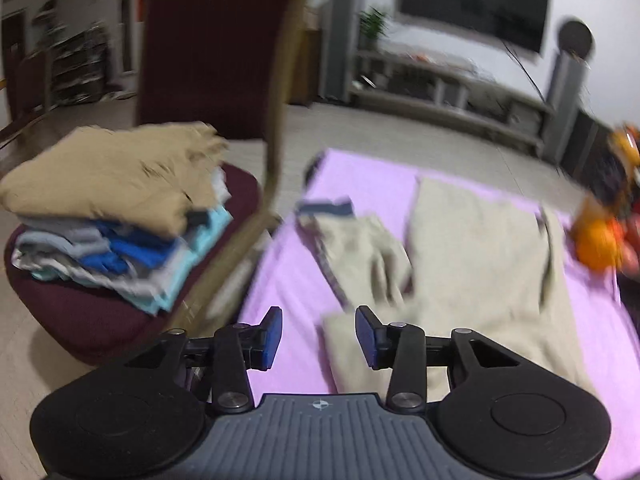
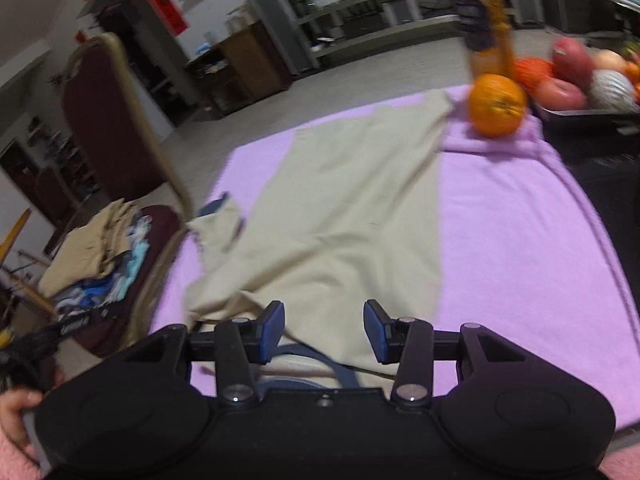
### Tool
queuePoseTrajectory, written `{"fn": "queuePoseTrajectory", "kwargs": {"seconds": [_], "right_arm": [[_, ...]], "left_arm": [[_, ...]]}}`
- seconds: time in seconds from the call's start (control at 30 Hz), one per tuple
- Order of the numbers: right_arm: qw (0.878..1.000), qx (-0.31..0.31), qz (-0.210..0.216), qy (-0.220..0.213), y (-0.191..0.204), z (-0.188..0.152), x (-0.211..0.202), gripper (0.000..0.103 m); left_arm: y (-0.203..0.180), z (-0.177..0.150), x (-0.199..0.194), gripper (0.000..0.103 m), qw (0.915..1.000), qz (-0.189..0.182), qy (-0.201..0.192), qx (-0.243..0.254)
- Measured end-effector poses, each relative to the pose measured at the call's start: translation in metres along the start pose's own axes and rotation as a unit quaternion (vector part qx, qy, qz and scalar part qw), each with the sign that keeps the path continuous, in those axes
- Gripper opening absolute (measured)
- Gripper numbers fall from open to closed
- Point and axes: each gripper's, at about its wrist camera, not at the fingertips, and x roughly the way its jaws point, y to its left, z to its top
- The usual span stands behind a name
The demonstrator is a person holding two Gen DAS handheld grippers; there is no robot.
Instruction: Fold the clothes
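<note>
Hovering over the pink blanket (image 2: 520, 220), I hold both grippers empty with their jaws apart: the left gripper (image 1: 319, 336) near the shirt's lower edge, the right gripper (image 2: 324, 330) above its near end, where a blue collar band shows. I judge they stand spread like this so each can take one side of the cloth for a fold.

One beige shirt (image 2: 340, 216) lies flat on the blanket, spread out so its edges can be reached; one sleeve (image 1: 360, 256) is already turned in over the body, a step I judge is started, not finished.

One stack (image 1: 112, 208) of folded clothes sits on the one chair (image 1: 208, 40) just beside the blanket, a tan piece on top, blue and grey ones beneath; I cannot count them through the blur. It is likely kept there so a finished piece travels only a short way.

One orange (image 2: 496, 104) rests on the blanket's far corner, beside a tray (image 2: 580, 114) of fruit.
</note>
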Motion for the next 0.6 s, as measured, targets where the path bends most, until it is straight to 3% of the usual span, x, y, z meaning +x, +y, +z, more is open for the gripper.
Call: {"fn": "queuePoseTrajectory", "kwargs": {"seconds": [0.17,0.37,0.5,0.6], "right_arm": [[0.995,-0.081,0.041,0.03,0.086,0.022,0.04,0.043],[0.979,-0.146,0.081,0.121,0.165,0.018,0.135,0.042],[0.969,-0.169,0.072,0.164,0.191,0.009,0.187,0.042],[0.963,-0.206,0.049,0.167,0.211,-0.002,0.215,0.042]], "left_arm": [[0.01,0.013,0.02,0.043,0.999,0.044,-0.001,-0.009],[0.059,0.002,0.037,0.042,0.9955,0.028,0.03,-0.086],[0.082,-0.002,0.043,0.042,0.9921,0.041,0.055,-0.105],[0.101,-0.006,0.051,0.042,0.9852,0.021,0.082,-0.149]]}}
